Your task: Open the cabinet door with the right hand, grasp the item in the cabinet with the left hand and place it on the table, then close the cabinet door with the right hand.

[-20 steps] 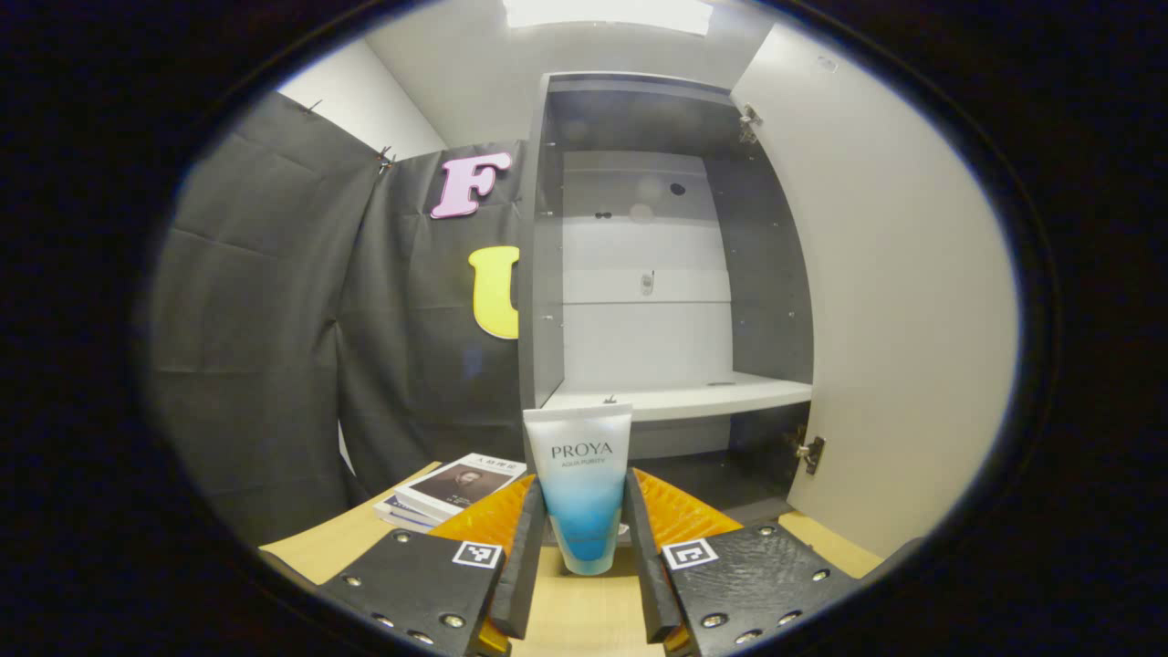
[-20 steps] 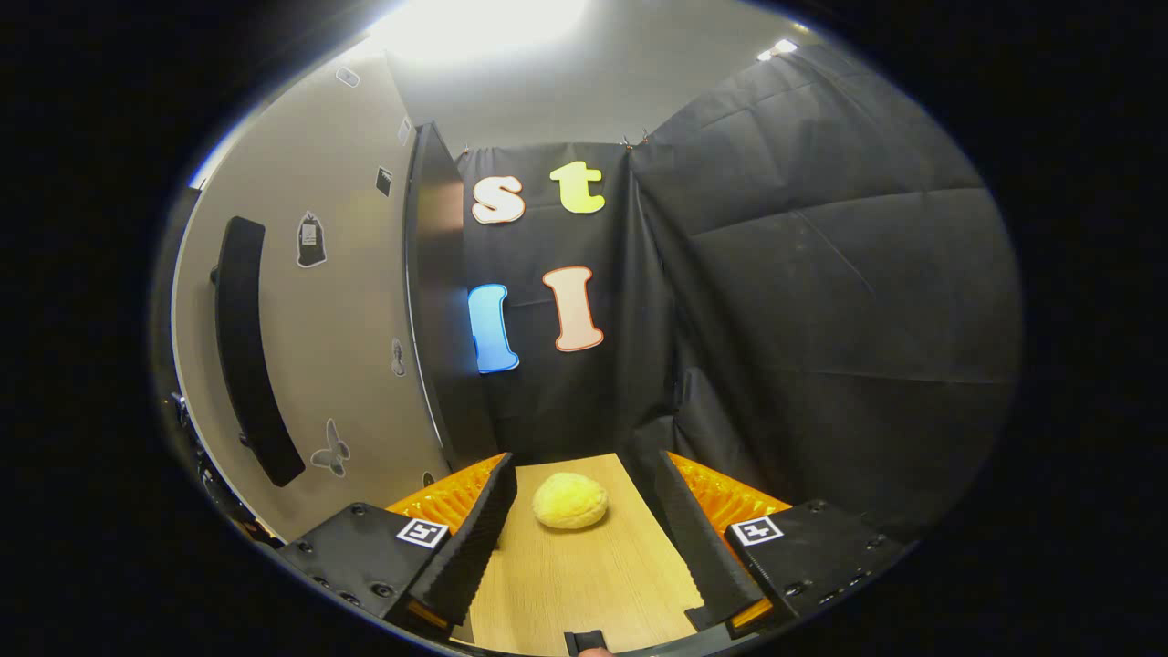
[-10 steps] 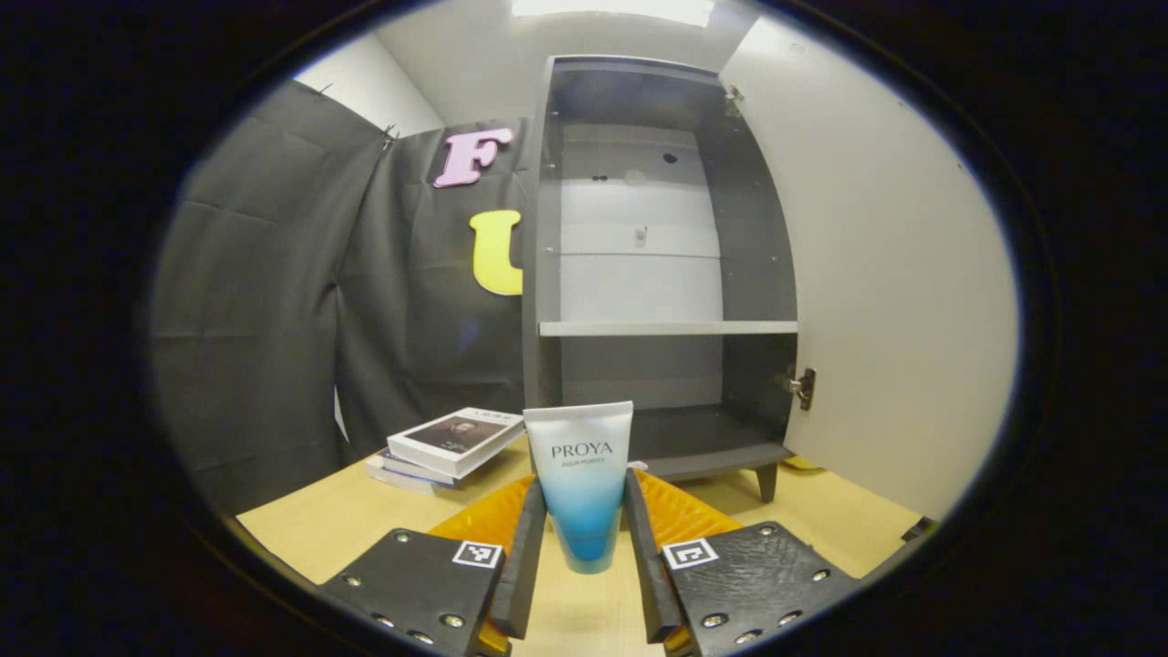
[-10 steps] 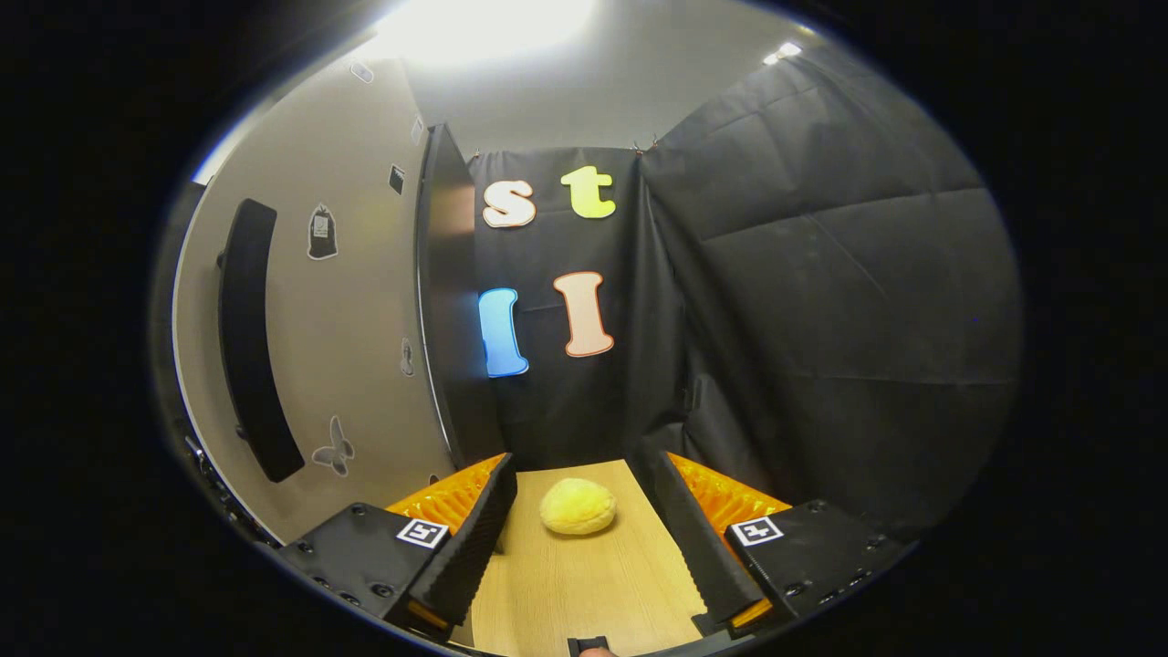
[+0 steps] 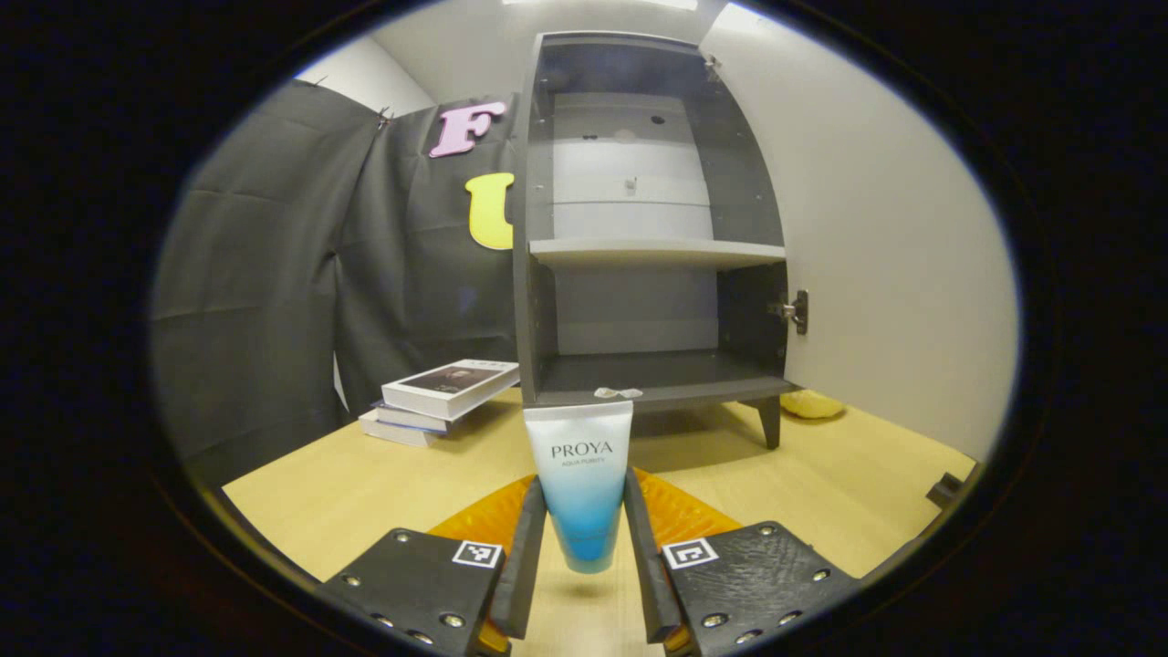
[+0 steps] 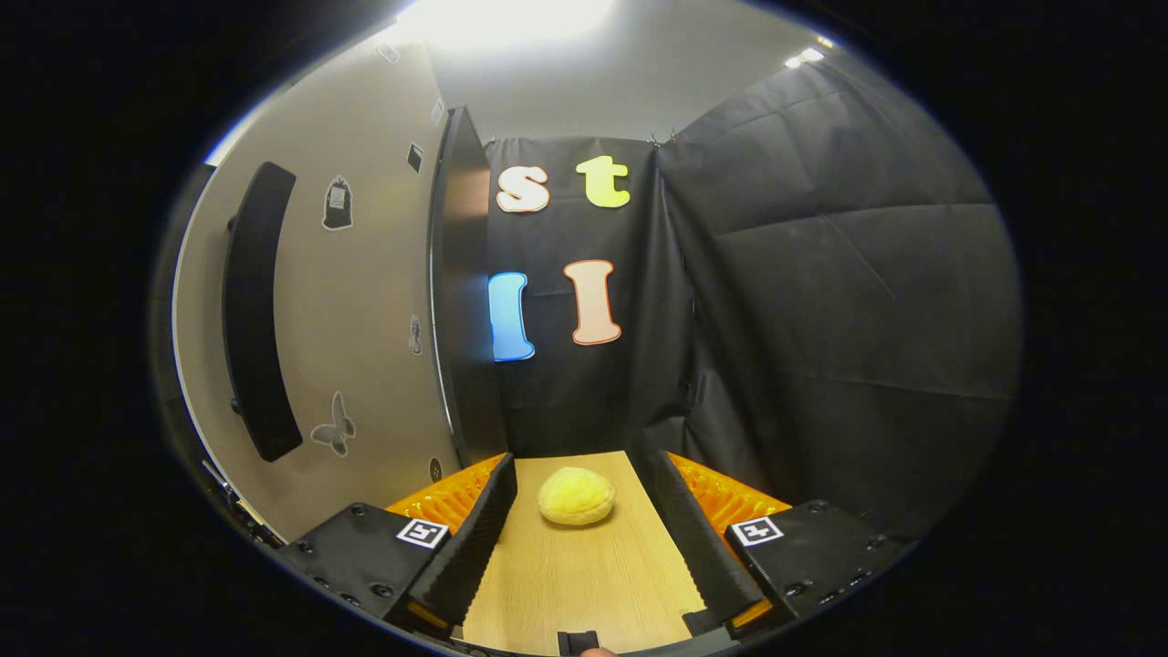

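Your left gripper [image 5: 584, 547] clamps the white-and-blue plastic tube [image 5: 581, 484] upright, before the open grey wooden cabinet [image 5: 639, 228]; the tube's bottom is hidden. Your right gripper [image 6: 584, 538] is spread.

Black cloth wall [image 5: 274, 274] drapes booth sides and back, white wall [image 5: 356, 78] above it. Bright ceiling light [image 6: 502, 18]. Light wood table [image 5: 365, 484], stacked books [image 5: 438, 397] left, yellow round sponge [image 6: 575, 496] right.

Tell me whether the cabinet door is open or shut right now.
Open. The door is swung wide to the right of the cabinet, baring its hinge and both shelves inside.
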A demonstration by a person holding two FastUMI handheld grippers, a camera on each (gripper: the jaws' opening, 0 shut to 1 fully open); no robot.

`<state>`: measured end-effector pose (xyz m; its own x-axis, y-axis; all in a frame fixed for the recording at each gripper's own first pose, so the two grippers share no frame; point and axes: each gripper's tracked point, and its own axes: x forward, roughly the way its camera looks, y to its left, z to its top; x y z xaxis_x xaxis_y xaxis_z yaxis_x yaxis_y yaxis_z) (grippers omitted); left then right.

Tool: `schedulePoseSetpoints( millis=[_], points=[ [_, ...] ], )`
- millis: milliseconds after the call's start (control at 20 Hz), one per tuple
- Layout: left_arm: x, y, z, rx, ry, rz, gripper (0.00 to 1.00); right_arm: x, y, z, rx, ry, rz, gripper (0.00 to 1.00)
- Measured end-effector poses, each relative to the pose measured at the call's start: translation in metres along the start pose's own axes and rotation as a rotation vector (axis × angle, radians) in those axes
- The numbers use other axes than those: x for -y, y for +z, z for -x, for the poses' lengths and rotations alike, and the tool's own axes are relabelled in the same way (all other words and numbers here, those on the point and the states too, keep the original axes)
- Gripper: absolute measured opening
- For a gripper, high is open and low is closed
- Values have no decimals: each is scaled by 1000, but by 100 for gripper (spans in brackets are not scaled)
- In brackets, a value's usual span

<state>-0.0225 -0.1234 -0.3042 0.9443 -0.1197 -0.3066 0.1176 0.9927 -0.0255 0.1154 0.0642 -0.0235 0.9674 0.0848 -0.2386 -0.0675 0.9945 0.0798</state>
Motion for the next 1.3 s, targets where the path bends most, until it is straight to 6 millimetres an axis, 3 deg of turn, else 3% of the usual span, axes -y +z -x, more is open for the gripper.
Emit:
schedulePoseSetpoints(
  millis=[150, 200, 250, 300, 400, 500, 600, 750, 800, 950, 1050, 1100, 1200, 1300],
  points=[
    [1, -21, -3, -17, 7, 3, 50, -5, -4, -3, -17, 0, 19, 92],
    [0, -28, -3, -25, 13, 5, 51, -7, -4, -4, -20, 1, 26, 96],
    [1, -35, -3, -33, 17, 8, 51, -10, -4, -5, -21, 3, 35, 92],
    [1, -41, -3, -42, 21, 13, 50, -12, -3, -6, -20, 4, 45, 96],
    [1, -52, -4, -61, 29, 23, 50, -15, -4, -6, -22, 7, 60, 92],
    [1, -57, -2, -70, 36, 31, 49, -18, -5, -9, -23, 11, 64, 96],
    [1, -60, 0, -74, 40, 32, 49, -19, -6, -9, -28, 13, 65, 92],
    [3, -59, 3, -67, 47, 29, 55, -21, -6, -11, -29, 15, 60, 96],
    [5, -60, 5, -70, 45, 30, 55, -21, -5, -11, -27, 16, 59, 92],
    [7, -60, 8, -86, 50, 22, 54, -21, -3, -11, -20, 20, 51, 92],
    [6, -57, 8, -90, 57, 16, 78, -20, -2, -11, -18, 24, 43, 96],
    [5, -54, 10, -91, 67, 10, 80, -19, 0, -11, -14, 26, 39, 92],
    [1, -43, 13, -89, 84, -8, 89, -16, 4, -8, -4, 28, 25, 92],
    [-3, -23, 22, -83, 100, -21, 91, -14, 9, -6, 10, 34, 7, 92]
  ],
)
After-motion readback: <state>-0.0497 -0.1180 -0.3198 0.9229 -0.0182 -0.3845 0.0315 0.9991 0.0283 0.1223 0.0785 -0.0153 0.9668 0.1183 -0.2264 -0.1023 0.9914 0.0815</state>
